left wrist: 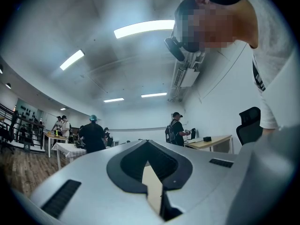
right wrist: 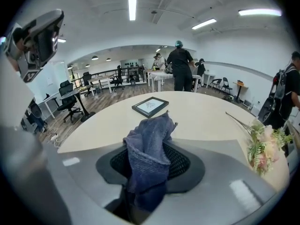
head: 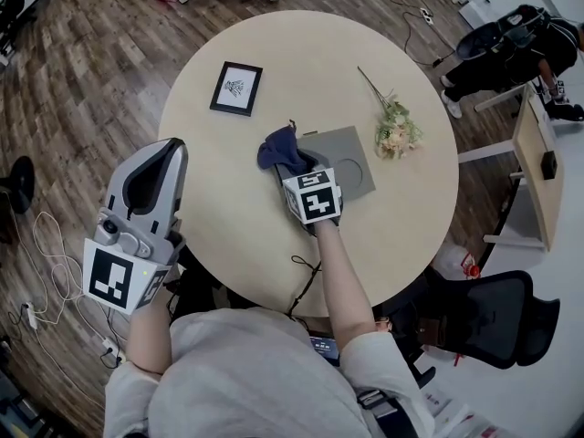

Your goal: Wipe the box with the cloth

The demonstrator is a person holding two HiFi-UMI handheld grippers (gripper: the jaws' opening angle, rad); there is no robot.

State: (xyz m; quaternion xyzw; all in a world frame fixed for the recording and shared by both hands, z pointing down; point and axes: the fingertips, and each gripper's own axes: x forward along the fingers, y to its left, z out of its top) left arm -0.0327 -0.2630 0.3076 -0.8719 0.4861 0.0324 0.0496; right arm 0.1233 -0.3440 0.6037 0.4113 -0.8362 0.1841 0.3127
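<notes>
Cloth [right wrist: 147,153] is clenched in your right gripper [head: 299,172]; sweep it flat across the grey box [head: 354,153]. Left gripper [head: 173,148]: closed, empty.

Overhead head view; table [head: 239,203] shared with right.

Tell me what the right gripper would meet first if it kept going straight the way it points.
Probably the picture frame: it lies dead ahead past the cloth held in the right gripper, though height above the table is unclear.
</notes>
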